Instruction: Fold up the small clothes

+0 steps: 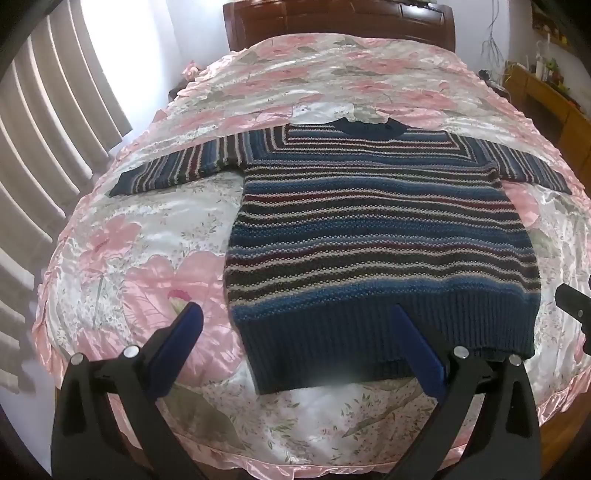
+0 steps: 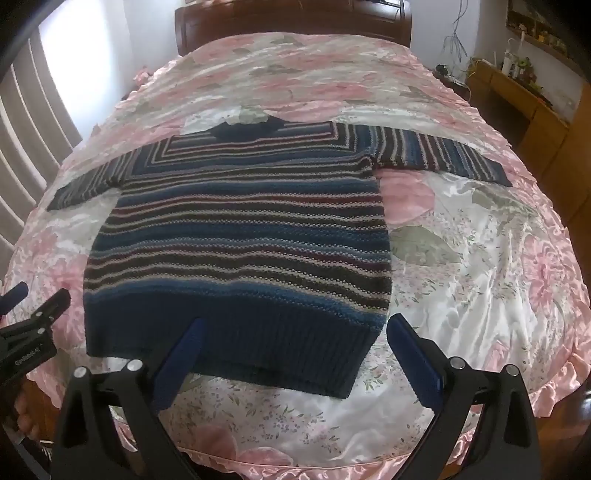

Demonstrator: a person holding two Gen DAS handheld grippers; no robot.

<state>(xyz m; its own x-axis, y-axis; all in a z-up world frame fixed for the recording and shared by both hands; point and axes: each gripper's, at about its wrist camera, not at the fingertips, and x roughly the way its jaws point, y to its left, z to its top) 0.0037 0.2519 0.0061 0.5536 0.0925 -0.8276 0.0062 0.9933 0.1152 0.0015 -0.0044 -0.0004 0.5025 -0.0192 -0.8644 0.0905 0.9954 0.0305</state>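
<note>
Striped sweater [image 1: 369,229] lies flat on the bed [image 1: 129,258], unfolded, both sleeves out sideways, collar toward the wooden headboard [image 1: 332,22], ribbed hem nearest the bed's foot. Left tongs [image 1: 295,332] spread wide, hovering over the hem's left corner, gripping nothing. Right tongs [image 2: 295,343] also spread, above the hem's right corner, empty. Curtains [image 1: 44,129] at left, wooden dresser [image 2: 535,110] at right.
</note>
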